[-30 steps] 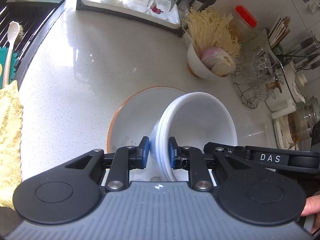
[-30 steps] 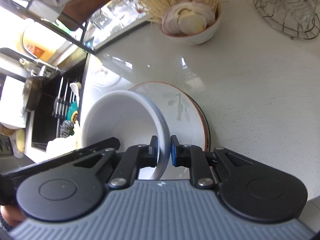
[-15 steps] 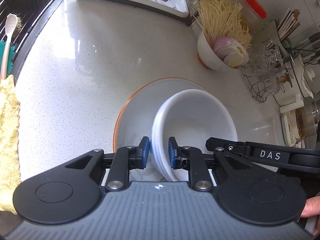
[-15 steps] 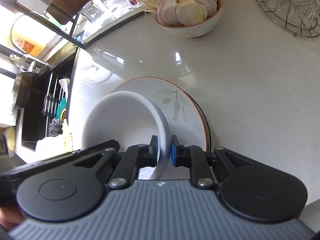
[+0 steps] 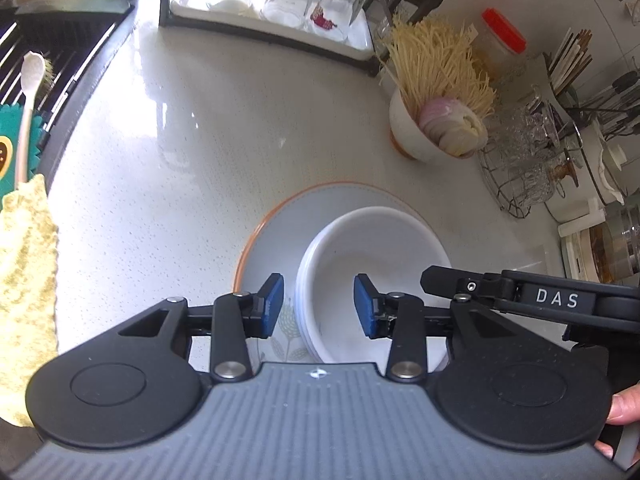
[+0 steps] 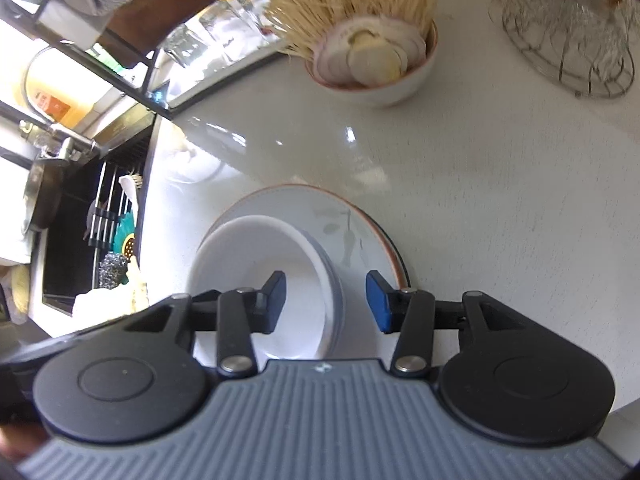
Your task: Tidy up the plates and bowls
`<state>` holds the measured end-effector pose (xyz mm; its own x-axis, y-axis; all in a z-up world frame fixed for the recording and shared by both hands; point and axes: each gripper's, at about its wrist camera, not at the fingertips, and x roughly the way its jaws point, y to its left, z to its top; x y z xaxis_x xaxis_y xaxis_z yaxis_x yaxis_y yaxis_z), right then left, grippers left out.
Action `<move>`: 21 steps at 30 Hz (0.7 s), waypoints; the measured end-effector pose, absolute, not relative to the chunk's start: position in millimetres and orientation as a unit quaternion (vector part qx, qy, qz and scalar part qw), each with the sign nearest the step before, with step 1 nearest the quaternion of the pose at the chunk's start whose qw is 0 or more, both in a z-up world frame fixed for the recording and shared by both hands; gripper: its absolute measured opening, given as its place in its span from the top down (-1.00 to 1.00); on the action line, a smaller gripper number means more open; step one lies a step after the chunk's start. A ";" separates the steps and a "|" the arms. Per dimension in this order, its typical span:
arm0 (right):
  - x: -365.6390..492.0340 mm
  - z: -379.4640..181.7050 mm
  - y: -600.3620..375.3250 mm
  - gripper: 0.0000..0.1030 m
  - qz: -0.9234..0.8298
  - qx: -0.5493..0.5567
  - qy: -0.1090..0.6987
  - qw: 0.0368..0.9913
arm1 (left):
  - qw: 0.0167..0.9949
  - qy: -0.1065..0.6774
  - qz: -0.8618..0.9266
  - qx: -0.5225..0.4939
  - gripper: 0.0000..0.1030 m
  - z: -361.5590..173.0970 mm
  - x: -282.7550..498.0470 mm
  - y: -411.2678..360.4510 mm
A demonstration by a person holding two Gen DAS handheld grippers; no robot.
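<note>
A: Where are the white bowls?

B: Nested in a stack, sitting on the orange-rimmed plate with the leaf pattern, on the pale speckled counter.

A: And the left gripper?

B: Its jaws have just been opening. The blue pads straddle the near-left rim of the stack, one outside, one inside the top bowl, and neither presses on it.

A: The right gripper?

B: The same. Its jaws have just been opening too, astride the opposite rim with clear gaps at both pads.

A: What lies around?

B: Beyond the plate stands a bowl of noodles and sliced onion, well apart. A wire basket of glassware sits beside it, and a tray of upturned glasses farther back. The sink is off to the left.
</note>
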<state>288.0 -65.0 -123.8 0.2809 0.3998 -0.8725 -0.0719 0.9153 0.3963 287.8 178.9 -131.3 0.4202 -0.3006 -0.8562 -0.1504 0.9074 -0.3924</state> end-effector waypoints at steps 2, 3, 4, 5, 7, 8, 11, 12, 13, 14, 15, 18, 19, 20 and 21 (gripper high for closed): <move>285.7 -117.2 -67.6 0.08 0.156 0.140 0.572 0.793 | 0.823 0.528 -0.043 -0.208 0.14 -121.5 284.4 179.1; 285.2 -113.4 -69.1 0.08 0.160 0.141 0.567 0.796 | 0.826 0.523 -0.041 -0.207 0.14 -116.1 282.3 178.4; 284.5 -109.7 -71.0 0.08 0.163 0.142 0.563 0.798 | 0.830 0.517 -0.039 -0.206 0.14 -110.4 279.8 177.7; 283.0 -105.4 -72.9 0.08 0.167 0.143 0.557 0.801 | 0.834 0.511 -0.037 -0.205 0.14 -104.6 277.0 176.6; 279.3 -95.0 -77.0 0.08 0.178 0.140 0.541 0.810 | 0.844 0.497 -0.031 -0.199 0.14 -91.9 269.6 173.2; 277.2 -89.0 -78.9 0.08 0.183 0.138 0.532 0.815 | 0.850 0.489 -0.026 -0.195 0.14 -85.3 265.4 171.0; 268.7 -71.3 -86.4 0.08 0.202 0.143 0.509 0.825 | 0.861 0.470 -0.011 -0.193 0.14 -66.6 249.4 164.6; 265.2 -65.5 -88.2 0.08 0.207 0.141 0.501 0.829 | 0.864 0.464 -0.004 -0.193 0.14 -60.3 243.2 162.3; 261.0 -59.2 -90.2 0.08 0.212 0.137 0.492 0.833 | 0.868 0.458 0.001 -0.193 0.14 -53.9 236.6 159.8; 256.7 -53.0 -91.9 0.08 0.218 0.134 0.483 0.838 | 0.872 0.451 0.005 -0.193 0.14 -47.1 229.3 157.4; 252.0 -46.9 -94.3 0.08 0.223 0.132 0.473 0.842 | 0.875 0.445 0.009 -0.192 0.14 -41.6 222.5 154.8; 235.9 -30.2 -104.3 0.08 0.235 0.122 0.446 0.855 | 0.886 0.428 0.021 -0.177 0.14 -24.6 201.8 143.5; 229.3 -24.9 -107.7 0.07 0.238 0.119 0.437 0.859 | 0.890 0.422 0.023 -0.173 0.14 -19.4 195.1 139.4; 223.0 -20.1 -110.9 0.07 0.240 0.115 0.428 0.863 | 0.893 0.416 0.025 -0.169 0.14 -14.5 188.3 135.4; 216.2 -15.5 -114.6 0.07 0.243 0.112 0.421 0.867 | 0.897 0.410 0.027 -0.166 0.14 -9.2 180.6 131.2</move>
